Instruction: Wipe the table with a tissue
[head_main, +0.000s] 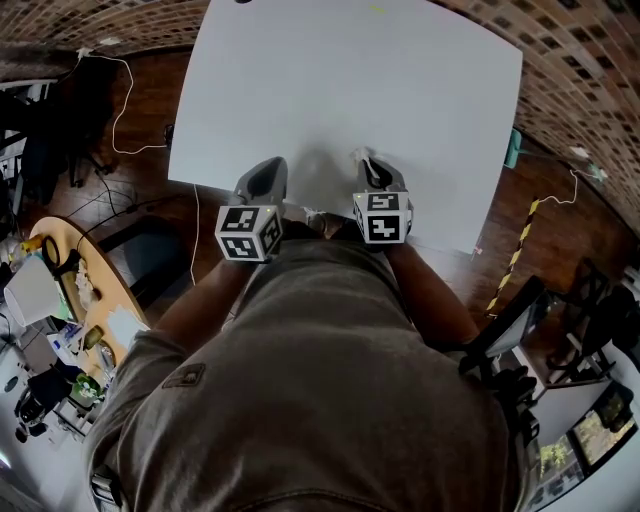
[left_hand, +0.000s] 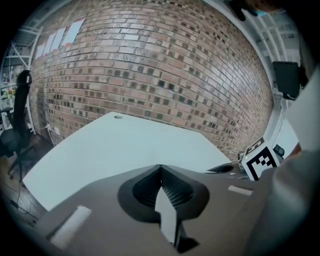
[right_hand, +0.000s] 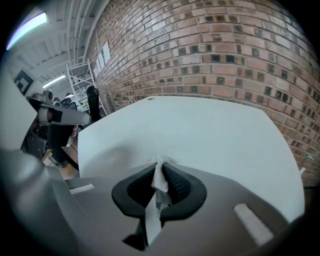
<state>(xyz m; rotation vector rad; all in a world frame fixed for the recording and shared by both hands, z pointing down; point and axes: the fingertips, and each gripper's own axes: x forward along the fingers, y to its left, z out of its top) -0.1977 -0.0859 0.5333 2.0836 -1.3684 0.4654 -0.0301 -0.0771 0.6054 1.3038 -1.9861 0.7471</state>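
Note:
The white table (head_main: 350, 90) stretches away from me, bare. My right gripper (head_main: 366, 160) hovers over its near edge, shut on a white tissue (right_hand: 160, 175) that pokes out between the jaws; a scrap of the tissue (head_main: 360, 155) shows at the tip in the head view. My left gripper (head_main: 264, 180) is held beside it at the near edge, jaws shut with nothing between them (left_hand: 160, 172). The table top (left_hand: 115, 145) lies ahead of it, and the same top (right_hand: 200, 130) fills the right gripper view.
A brick wall (left_hand: 160, 65) stands behind the table. A round wooden table (head_main: 75, 290) with clutter is at the left. A cable (head_main: 125, 100) runs on the wood floor. A black chair (left_hand: 17, 125) stands left; desks and chairs (head_main: 570, 340) at right.

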